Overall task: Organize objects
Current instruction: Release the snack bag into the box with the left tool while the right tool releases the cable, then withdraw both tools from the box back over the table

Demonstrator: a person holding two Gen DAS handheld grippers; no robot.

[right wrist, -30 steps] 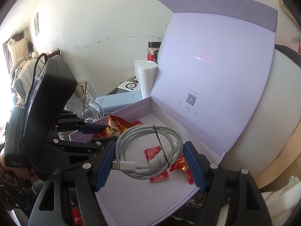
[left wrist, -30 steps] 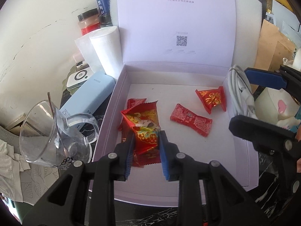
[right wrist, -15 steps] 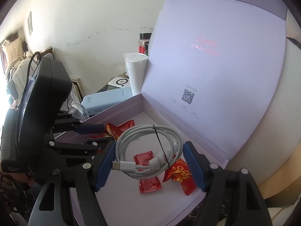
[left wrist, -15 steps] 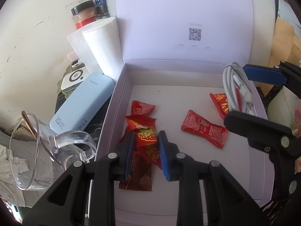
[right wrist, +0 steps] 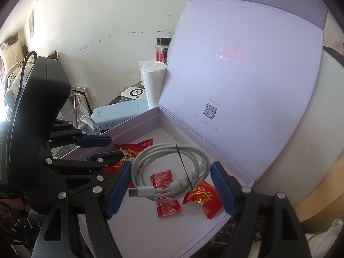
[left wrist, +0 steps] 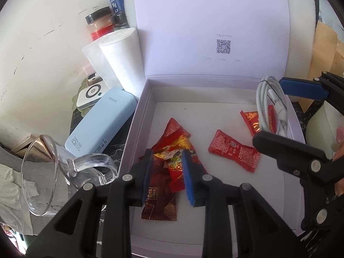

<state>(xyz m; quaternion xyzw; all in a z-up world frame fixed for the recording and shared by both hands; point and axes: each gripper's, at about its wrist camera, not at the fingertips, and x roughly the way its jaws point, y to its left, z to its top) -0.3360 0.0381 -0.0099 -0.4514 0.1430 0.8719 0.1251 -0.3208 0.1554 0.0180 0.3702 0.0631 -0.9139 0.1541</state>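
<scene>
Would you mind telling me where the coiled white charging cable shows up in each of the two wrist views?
Left wrist view: the white cable is at the right edge, over the box's right side, held edge-on in the right gripper.
Right wrist view: the white cable sits at centre, coil facing the camera, between the right gripper's fingers.
Shared landmark: the QR code on the open lid.

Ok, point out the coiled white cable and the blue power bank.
coiled white cable (right wrist: 172, 169), right wrist view, on the coil's right loop.
blue power bank (left wrist: 103, 120), left wrist view, middle of its top face.
</scene>
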